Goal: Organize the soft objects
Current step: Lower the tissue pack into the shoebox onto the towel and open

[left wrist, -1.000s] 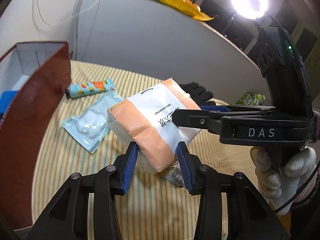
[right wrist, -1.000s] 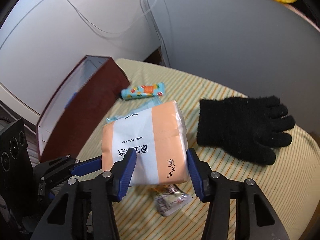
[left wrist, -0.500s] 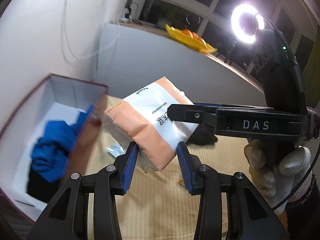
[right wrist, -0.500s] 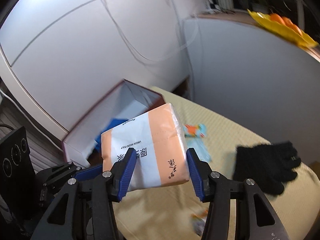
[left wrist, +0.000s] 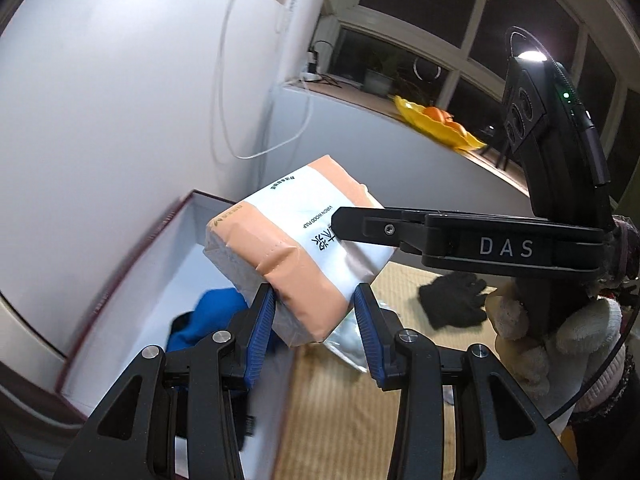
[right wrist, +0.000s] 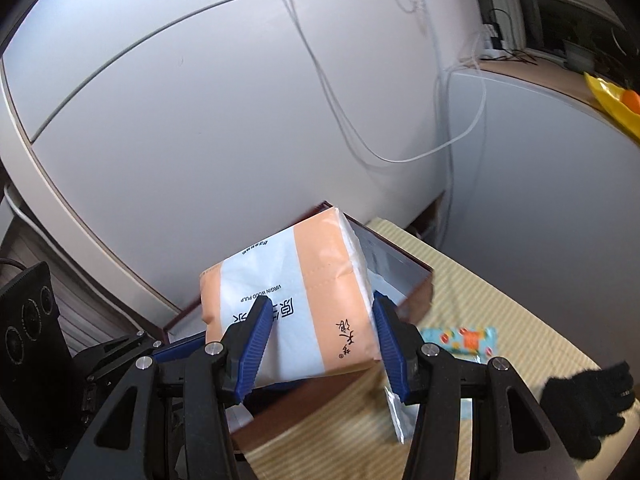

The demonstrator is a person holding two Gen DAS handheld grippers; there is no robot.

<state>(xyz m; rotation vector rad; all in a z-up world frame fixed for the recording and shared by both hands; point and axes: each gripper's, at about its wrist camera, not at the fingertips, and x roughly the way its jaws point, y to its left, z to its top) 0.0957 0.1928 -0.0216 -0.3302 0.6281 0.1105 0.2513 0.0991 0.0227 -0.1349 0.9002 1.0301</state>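
Note:
Both grippers hold one orange-and-white tissue pack (left wrist: 296,248) in the air. My left gripper (left wrist: 314,320) is shut on its near corner. My right gripper (right wrist: 318,340) is shut on its sides; the pack also shows in the right wrist view (right wrist: 296,300). The pack hangs over the open maroon box (left wrist: 120,280) with white inside, where a blue cloth (left wrist: 212,316) lies. The box also shows in the right wrist view (right wrist: 404,272) behind the pack. A black glove (left wrist: 452,298) lies on the striped mat; it also shows in the right wrist view (right wrist: 592,404).
A clear plastic packet (left wrist: 348,340) lies on the mat (left wrist: 360,420) beside the box. A small blue patterned packet (right wrist: 464,340) lies on the mat near the glove. White walls and loose cables stand behind the box. A yellow plate (left wrist: 436,124) with oranges sits on the ledge.
Both grippers have carried the tissue pack up and leftward from over the mat to over the open box. The box interior now lies under the pack.

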